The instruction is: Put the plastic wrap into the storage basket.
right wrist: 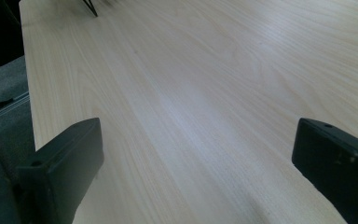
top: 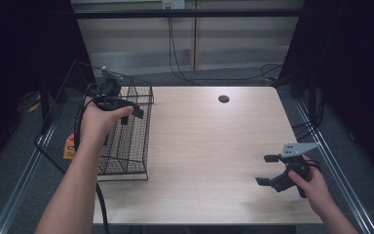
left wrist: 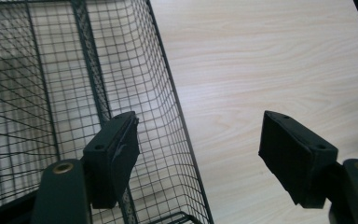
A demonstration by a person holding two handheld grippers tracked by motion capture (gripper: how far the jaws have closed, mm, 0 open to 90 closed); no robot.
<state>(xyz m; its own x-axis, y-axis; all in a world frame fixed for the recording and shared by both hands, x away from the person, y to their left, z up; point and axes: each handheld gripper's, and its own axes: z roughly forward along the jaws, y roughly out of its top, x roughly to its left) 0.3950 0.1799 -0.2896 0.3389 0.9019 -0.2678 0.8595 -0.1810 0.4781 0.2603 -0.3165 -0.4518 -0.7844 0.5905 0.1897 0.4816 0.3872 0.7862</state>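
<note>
Black, two-jawed left claw (top: 130,115): jaws spread wide, nothing between them, held by the left hand (top: 97,123) above the right-hand wall of a wire basket (top: 126,146). In the left gripper view one jaw sits over the mesh wall and the other over bare wood, so the claw straddles the basket's edge; whether it touches the wire cannot be told. Black right claw (top: 268,169): jaws likewise spread and empty, held by the right hand (top: 314,187) low over the near right part of the desk (top: 214,146), a grey three-cornered plate (top: 297,148) on top. Basket: black wire mesh, open-topped, standing at the desk's left edge, partly overhanging it. Orange-and-yellow item (top: 69,145): seen through the mesh at the basket's far left side, too small to identify. Desk: pale wood grain, with a dark round hole (top: 223,99) near its far edge. Cables (top: 175,58): run along the grey floor beyond the desk.
</note>
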